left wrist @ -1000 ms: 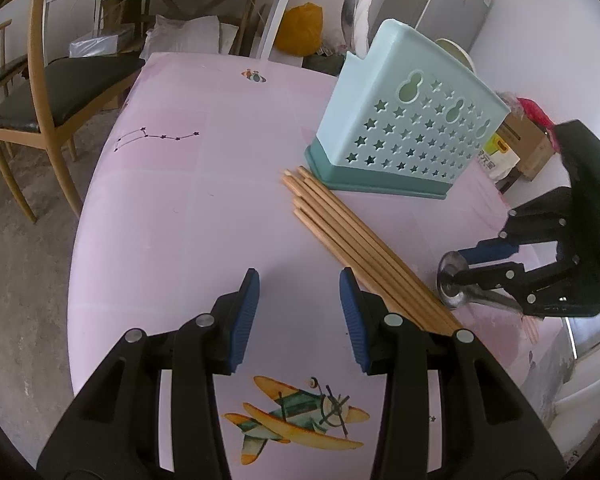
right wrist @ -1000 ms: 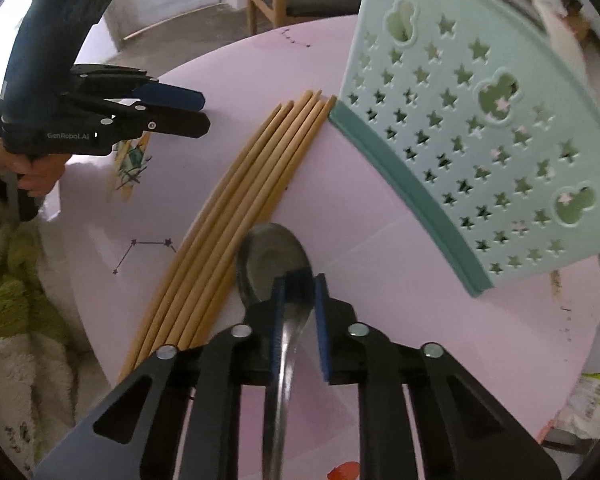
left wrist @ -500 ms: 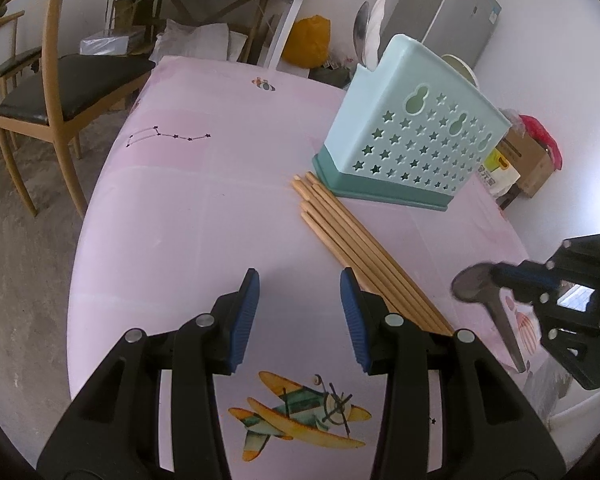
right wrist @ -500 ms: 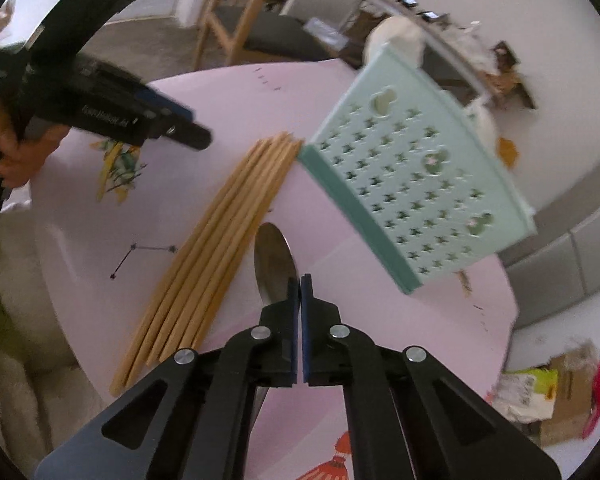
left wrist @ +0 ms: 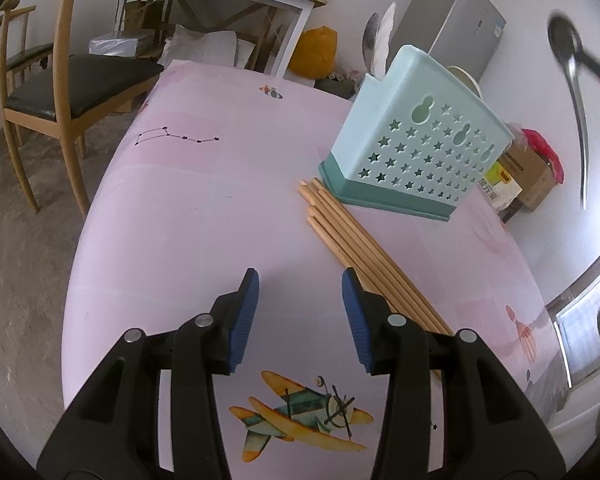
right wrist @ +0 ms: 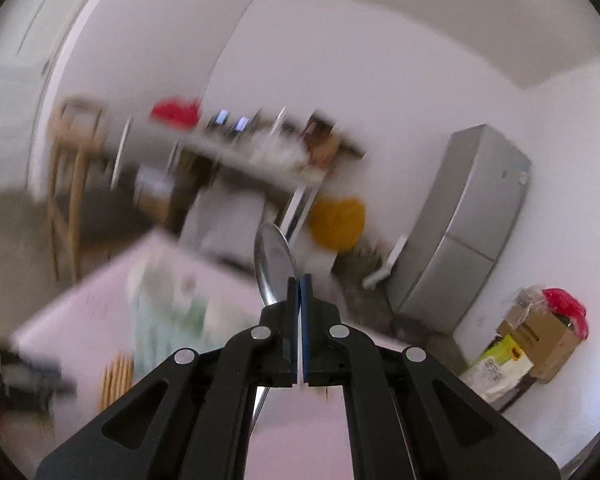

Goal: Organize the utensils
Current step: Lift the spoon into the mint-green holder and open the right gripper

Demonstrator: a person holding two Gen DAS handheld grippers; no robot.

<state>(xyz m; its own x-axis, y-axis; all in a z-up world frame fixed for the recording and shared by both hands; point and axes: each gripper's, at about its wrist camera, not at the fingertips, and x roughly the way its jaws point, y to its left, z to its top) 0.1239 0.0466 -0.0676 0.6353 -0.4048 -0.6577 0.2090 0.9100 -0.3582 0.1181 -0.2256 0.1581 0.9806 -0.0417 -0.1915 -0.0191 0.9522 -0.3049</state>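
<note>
A: State of the right gripper (right wrist: 299, 280)?

B: Blue pads pressed together, clamped on the neck of the shiny metal spoon (right wrist: 274, 266). The bowl projects just beyond the fingertips; the handle runs back beneath the jaws. In the left wrist view that spoon hangs in the air at upper right, well above the pink cartoon-printed tablecloth (left wrist: 204, 208).

A: Left gripper (left wrist: 299, 284)?

B: Jaws parted, nothing between the pads. It hovers over the cloth near the printed yellow aeroplane (left wrist: 300, 416).

A: Remaining utensils?

B: The bundle of long wooden chopsticks (left wrist: 364, 252) lies flat on the cloth, its far ends just beside the base of the pale-blue star-perforated plastic utensil holder (left wrist: 416, 156). That holder stands upright; what looks like a spoon bowl and a white utensil rise from its rear, though the view there is poor.
</note>
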